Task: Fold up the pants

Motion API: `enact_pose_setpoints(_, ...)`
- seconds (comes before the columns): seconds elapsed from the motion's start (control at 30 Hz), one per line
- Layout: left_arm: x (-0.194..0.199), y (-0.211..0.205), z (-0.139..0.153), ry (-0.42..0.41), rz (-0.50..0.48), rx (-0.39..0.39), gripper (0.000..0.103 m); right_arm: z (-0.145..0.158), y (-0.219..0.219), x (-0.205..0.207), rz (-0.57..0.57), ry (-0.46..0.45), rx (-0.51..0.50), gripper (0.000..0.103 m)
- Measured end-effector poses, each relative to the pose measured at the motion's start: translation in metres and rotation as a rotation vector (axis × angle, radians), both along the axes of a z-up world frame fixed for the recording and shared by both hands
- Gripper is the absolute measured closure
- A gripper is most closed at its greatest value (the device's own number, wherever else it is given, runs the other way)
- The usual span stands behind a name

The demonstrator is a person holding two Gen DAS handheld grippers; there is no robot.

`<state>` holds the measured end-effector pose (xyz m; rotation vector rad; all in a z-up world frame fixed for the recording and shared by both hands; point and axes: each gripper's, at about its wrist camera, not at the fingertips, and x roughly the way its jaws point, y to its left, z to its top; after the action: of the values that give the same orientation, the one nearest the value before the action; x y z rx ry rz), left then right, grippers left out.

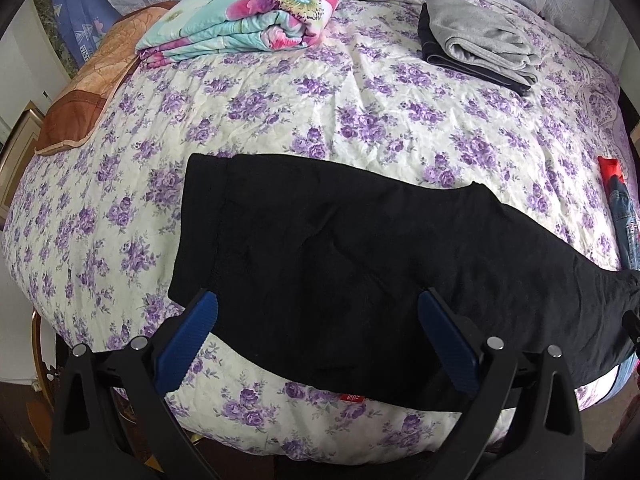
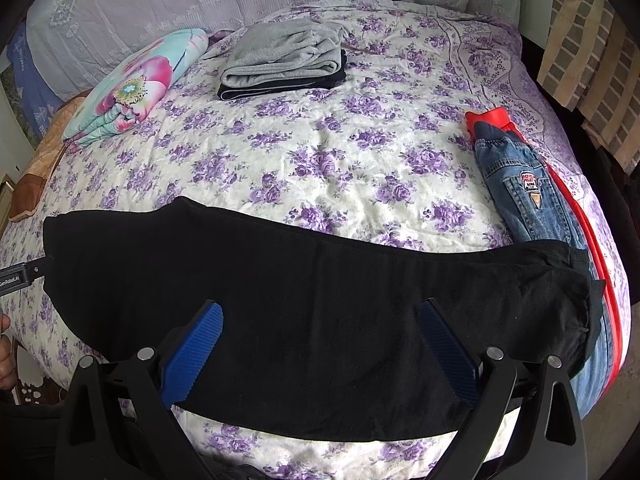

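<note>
Black pants (image 1: 340, 256) lie flat across the near part of a bed, folded lengthwise, waist end at the left and leg ends at the right. The right wrist view shows them (image 2: 304, 300) stretching from left edge to right. My left gripper (image 1: 318, 308) hovers open over the waist half, blue pads wide apart, nothing between them. Open too is my right gripper (image 2: 320, 316), above the leg half with its pads spread and empty. The other tool's black tip (image 2: 20, 274) shows at the pants' left end.
The bed has a purple-flowered quilt (image 2: 360, 168). At the back sit a folded grey and dark stack (image 2: 284, 64) and a folded floral blanket (image 1: 248, 16). Blue jeans on a red garment (image 2: 524, 196) lie along the right edge. A hand (image 2: 6, 344) shows at far left.
</note>
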<state>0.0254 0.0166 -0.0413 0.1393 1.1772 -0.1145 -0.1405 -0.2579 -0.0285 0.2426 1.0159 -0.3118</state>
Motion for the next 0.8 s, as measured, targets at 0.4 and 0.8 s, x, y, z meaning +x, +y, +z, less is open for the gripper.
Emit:
enact_pose_setpoints(0.4, 0.006, 0.123, -0.048, 0.212, 0.224, -0.629, 0.005, -0.021, -0.042, -0.038, -0.218, -0.053, 0.397, 0.004)
enact_pose_setpoints(0.8, 0.034, 0.159, -0.080, 0.328, 0.290, -0.769, 0.028, -0.067, -0.066, -0.131, -0.659, -0.246, 0.802, 0.004)
